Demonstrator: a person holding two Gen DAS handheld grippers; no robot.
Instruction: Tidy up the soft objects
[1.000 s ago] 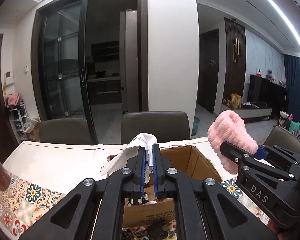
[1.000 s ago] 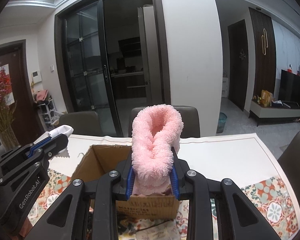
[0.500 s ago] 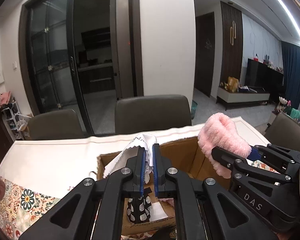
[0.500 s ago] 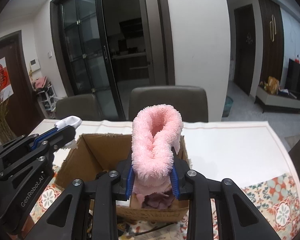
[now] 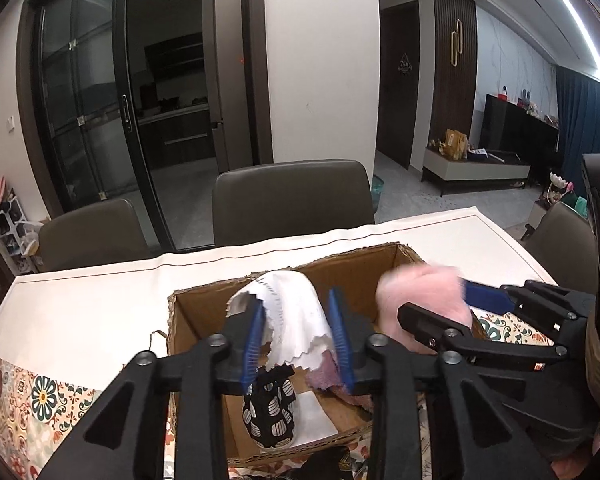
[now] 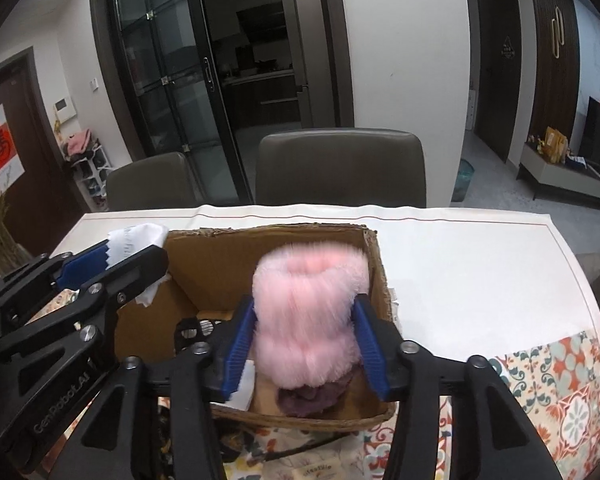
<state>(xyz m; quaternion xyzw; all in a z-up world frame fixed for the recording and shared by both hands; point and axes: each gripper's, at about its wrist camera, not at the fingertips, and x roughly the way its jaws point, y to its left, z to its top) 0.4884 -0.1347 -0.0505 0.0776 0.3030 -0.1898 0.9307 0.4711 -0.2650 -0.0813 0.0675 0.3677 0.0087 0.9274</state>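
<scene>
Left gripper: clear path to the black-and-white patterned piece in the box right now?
Probably not yet. The left gripper, jaws opening, has the white cloth hanging between them, right over the patterned piece on the floor of the cardboard box.

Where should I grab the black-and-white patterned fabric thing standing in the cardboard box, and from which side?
Take the black-and-white patterned fabric thing by its narrower top end, coming straight down from above. It stands roughly upright near the cardboard box's left wall, so the walls likely block a sideways approach. The white cloth hanging just over it would have to clear first.
</scene>
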